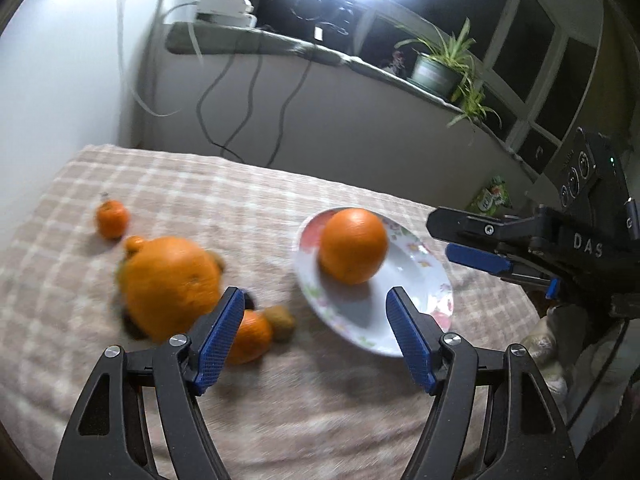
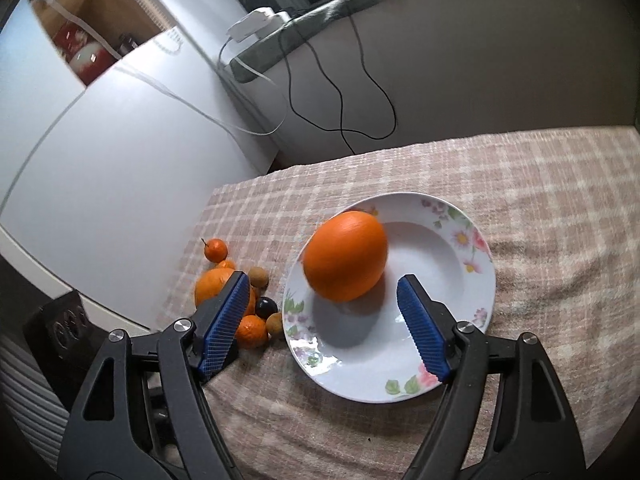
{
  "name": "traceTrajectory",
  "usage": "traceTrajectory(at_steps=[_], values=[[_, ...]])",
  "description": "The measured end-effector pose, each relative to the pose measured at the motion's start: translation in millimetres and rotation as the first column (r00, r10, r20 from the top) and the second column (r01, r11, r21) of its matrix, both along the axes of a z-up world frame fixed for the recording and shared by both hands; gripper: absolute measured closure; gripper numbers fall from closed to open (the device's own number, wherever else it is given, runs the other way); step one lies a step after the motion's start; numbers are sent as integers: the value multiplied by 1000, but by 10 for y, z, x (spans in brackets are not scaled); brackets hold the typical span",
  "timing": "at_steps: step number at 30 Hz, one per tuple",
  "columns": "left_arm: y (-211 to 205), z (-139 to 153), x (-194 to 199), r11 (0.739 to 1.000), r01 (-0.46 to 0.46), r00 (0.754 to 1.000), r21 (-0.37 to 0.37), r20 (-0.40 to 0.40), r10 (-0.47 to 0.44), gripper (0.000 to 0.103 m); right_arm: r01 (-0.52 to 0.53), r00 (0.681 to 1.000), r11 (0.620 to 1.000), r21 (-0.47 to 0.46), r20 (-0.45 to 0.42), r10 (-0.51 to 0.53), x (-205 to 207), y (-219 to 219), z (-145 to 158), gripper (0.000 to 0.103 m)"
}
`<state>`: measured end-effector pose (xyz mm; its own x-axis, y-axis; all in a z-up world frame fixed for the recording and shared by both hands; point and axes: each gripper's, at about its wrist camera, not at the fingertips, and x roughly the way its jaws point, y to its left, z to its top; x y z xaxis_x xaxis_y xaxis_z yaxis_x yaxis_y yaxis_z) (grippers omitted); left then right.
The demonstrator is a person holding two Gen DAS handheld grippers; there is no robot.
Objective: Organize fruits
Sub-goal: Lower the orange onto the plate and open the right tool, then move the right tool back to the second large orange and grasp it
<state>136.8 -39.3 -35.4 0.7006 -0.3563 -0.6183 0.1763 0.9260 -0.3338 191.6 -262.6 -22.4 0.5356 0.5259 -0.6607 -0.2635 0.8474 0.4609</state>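
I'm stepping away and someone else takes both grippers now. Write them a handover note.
Left gripper: open, empty, above the cloth between the fruit pile and the plate.
Right gripper: open, empty, over the near side of the plate; pads not touching the orange.
Done: one orange sits in the floral plate.
Left: the pile on the checked cloth beside the plate: a large orange, a smaller orange, a small mandarin set apart, brown kiwi-like fruits and a dark round fruit. None is on the plate yet.
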Motion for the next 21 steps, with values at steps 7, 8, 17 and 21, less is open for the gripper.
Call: traceTrajectory(at_steps=[7, 8, 17, 21], values=[[388, -44, -162, 998, -66, 998, -19, 0, 66, 29, -53, 997, 996, -65, 47, 56, -69, 292, 14, 15], [441, -63, -176, 997, -75, 997, -23, -2, 75, 29, -62, 996, 995, -78, 56, 66, -77, 338, 16, 15], [714, -217, -199, 993, -114, 993, -39, -26, 113, 29, -138, 975, 972, -189, 144, 166, -144, 743, 60, 14], [742, -284, -190, 992, -119, 992, -46, -36, 117, 30, -187, 960, 951, -247, 157, 230, -145, 972, 73, 14]])
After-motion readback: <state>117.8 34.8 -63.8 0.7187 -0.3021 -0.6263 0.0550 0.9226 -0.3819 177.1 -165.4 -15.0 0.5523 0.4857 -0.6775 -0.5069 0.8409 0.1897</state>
